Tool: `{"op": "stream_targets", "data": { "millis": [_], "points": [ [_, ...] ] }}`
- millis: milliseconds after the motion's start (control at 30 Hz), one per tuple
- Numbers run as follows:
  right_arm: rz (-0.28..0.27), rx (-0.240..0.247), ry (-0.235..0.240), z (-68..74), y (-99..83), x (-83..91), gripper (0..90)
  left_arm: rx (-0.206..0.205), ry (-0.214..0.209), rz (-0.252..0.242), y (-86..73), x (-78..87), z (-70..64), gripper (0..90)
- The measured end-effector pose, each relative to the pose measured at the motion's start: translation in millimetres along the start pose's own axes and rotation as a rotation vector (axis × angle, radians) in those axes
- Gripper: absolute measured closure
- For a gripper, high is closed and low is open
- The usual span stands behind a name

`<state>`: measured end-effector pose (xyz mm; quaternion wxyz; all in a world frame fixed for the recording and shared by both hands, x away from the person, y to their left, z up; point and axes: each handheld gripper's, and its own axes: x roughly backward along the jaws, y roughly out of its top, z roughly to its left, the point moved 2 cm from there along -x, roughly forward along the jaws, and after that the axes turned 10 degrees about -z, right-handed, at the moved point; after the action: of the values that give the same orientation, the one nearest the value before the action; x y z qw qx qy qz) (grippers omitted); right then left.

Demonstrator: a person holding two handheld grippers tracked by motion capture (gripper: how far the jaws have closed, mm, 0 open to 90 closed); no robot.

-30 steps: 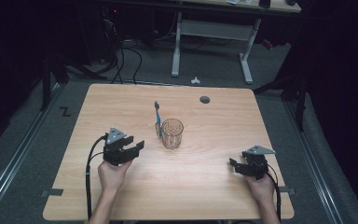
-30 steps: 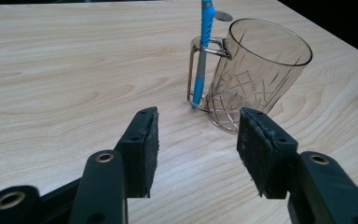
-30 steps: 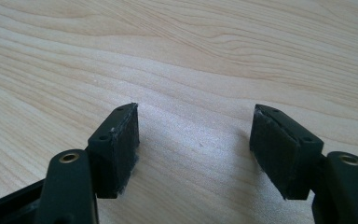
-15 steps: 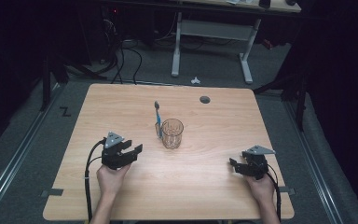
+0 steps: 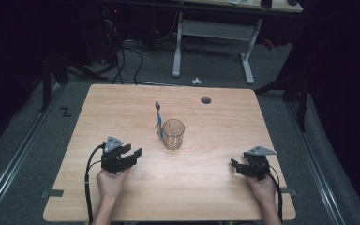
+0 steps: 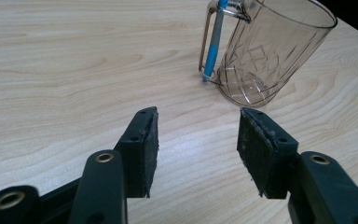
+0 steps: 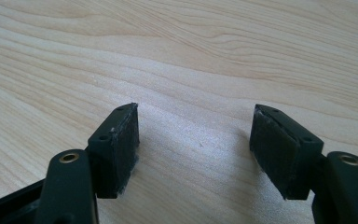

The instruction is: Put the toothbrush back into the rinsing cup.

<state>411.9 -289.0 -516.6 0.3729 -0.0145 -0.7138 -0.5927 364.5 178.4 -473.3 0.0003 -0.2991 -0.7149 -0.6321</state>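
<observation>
Glass mug (image 5: 173,134), clear with a cut diamond pattern and a handle, stands upright near the middle of the desk (image 5: 122,108). A blue toothbrush (image 5: 159,122) lies just beside its handle, head pointing to the far edge. The left claw (image 5: 132,156) sits low over the desk, near the mug and aimed at it, jaws wide and holding nothing. The right claw (image 5: 235,165) rests well apart at the near right, its jaws wide too, over bare wood.

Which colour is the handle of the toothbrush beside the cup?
The toothbrush handle is blue; the left gripper view shows it best, beside the cup.
</observation>
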Motion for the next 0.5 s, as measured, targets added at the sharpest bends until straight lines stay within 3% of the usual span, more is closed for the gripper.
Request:
{"op": "stream_targets", "data": {
  "millis": [500],
  "points": [
    [-0.002,0.004,0.001,-0.2,0.1,-0.2,33.4,0.016,0.017,0.035,-19.3,-3.4,2.4,48.5]
  ]
}}
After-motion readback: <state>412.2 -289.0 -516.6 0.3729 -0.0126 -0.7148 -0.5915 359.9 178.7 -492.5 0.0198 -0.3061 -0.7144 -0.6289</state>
